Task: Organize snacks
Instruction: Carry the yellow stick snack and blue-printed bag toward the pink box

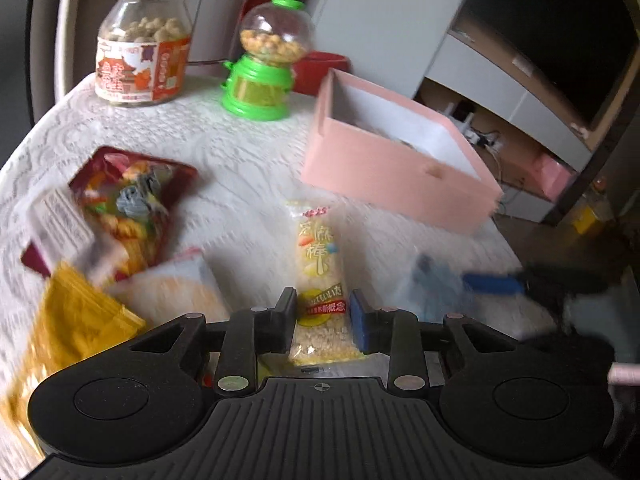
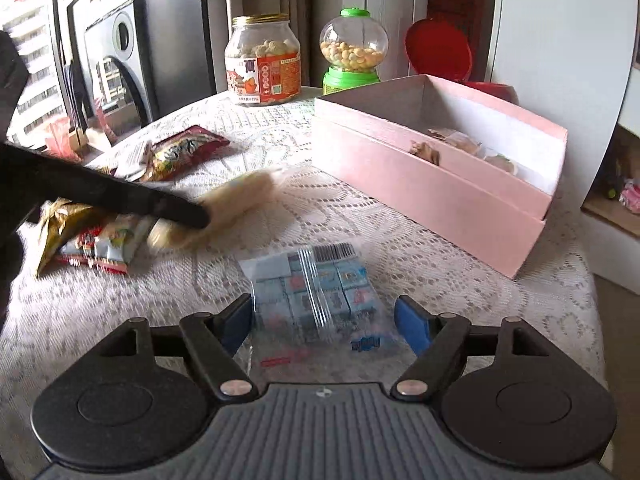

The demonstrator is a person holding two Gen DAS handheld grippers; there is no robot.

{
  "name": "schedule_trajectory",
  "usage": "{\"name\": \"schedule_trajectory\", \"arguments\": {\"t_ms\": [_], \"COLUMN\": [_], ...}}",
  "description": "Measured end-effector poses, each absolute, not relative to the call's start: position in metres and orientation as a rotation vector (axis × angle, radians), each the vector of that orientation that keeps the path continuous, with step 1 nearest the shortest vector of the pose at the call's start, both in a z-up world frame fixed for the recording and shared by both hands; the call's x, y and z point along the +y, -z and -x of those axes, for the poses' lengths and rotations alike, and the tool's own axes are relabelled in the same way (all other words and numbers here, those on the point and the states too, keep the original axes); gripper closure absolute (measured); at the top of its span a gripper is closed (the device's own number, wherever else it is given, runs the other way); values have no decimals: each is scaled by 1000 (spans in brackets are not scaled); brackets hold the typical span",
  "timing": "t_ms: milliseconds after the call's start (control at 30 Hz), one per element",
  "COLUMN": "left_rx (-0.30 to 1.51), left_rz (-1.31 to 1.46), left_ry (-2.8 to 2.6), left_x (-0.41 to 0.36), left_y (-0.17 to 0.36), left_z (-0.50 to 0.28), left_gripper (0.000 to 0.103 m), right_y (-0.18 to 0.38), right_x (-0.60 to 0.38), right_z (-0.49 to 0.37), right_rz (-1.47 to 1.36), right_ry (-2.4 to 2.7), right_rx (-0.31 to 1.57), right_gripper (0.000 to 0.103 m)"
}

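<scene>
My left gripper (image 1: 324, 320) is shut on a long clear packet of pale yellow snack sticks (image 1: 320, 272), which points away from me towards the pink box (image 1: 400, 168). In the right wrist view that packet (image 2: 240, 196) is a pale blur at the tip of the dark left gripper (image 2: 180, 212), left of the pink box (image 2: 432, 184). My right gripper (image 2: 326, 320) stands open, its blue pads either side of a clear bag of blue wrapped candies (image 2: 316, 292) lying on the lace cloth, not pressing it. A few wrapped snacks (image 2: 460, 144) lie inside the box.
At the back stand a glass jar of nuts (image 2: 262, 64) and a green candy dispenser (image 2: 352, 52). A dark red snack bag (image 1: 132, 196), a gold bag (image 1: 76, 320) and a white-orange packet (image 1: 180, 292) lie on the left. The table edge (image 2: 580, 280) runs just beyond the box.
</scene>
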State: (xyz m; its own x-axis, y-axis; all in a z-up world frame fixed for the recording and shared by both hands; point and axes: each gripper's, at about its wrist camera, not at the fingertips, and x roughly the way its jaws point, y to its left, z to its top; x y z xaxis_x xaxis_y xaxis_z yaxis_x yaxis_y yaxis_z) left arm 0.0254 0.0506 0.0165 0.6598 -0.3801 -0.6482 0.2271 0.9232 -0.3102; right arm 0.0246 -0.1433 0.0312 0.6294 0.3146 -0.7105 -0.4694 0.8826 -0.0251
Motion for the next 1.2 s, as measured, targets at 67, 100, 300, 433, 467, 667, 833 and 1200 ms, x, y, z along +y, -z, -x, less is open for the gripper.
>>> {"name": "schedule_trajectory", "arguments": {"t_ms": [67, 100, 300, 433, 467, 667, 833, 1200], "left_rx": [764, 761, 756, 753, 754, 748, 745, 736], "left_rz": [183, 176, 185, 193, 179, 79, 53, 36], "left_ry": [344, 348, 331, 309, 308, 287, 281, 279], "left_x": [43, 40, 27, 25, 23, 10, 8, 6], "left_y": [-17, -16, -7, -7, -7, -8, -8, -8], "left_z": [-14, -12, -8, -6, -6, -2, -2, 0], "left_gripper": [70, 69, 68, 68, 68, 67, 66, 66], "right_y": [-33, -34, -34, -37, -37, -38, -47, -32], "right_x": [-148, -150, -168, -180, -183, -174, -162, -132], "right_z": [-20, -17, -10, -23, -27, -46, -41, -57], "right_rz": [251, 279, 401, 249, 207, -5, -31, 336], "right_ry": [-437, -422, -255, -266, -279, -341, -486, -456], "right_rx": [757, 750, 690, 771, 795, 877, 867, 744], "right_gripper": [24, 24, 24, 23, 23, 21, 21, 21]}}
